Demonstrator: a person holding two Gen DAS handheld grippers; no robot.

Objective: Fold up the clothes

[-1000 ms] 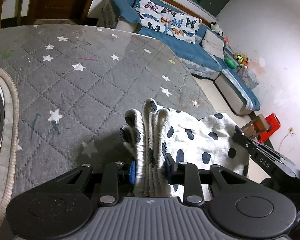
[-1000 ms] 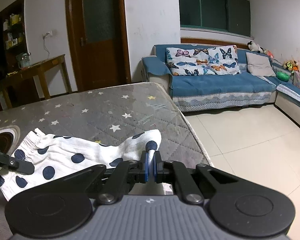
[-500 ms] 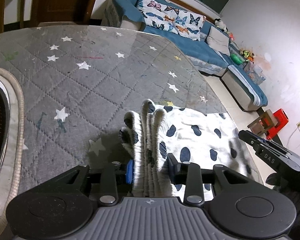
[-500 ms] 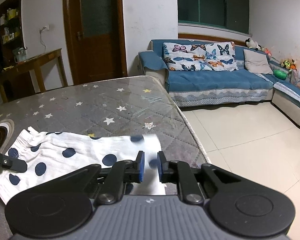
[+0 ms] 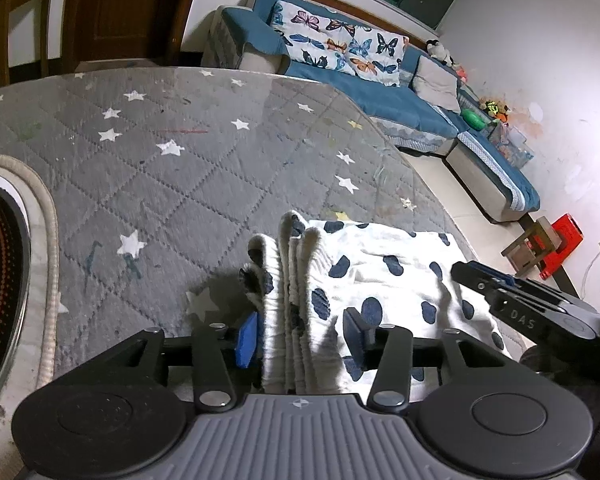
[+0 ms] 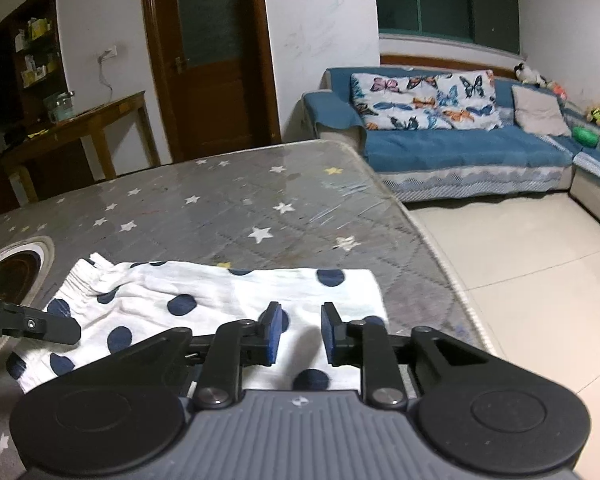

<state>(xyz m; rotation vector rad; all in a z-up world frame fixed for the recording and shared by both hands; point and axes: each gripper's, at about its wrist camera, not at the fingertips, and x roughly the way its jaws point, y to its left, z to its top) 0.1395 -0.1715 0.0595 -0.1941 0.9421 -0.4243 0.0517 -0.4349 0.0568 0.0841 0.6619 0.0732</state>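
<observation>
The white dotted garment (image 6: 204,312) lies flat on the star-quilted table (image 5: 180,184) near its edge. The left claw (image 5: 300,336) has just been opening, the bunched waistband between its parted jaws; the right claw (image 6: 298,334), tilted downward, has likewise been opening, released over the hem.

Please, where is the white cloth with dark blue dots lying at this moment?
The dotted cloth lies flat on the grey star-patterned table, near its edge toward the floor, in front of both grippers in each wrist view.

Home living room, blue sofa (image 6: 460,152), wooden door (image 6: 212,60)
</observation>
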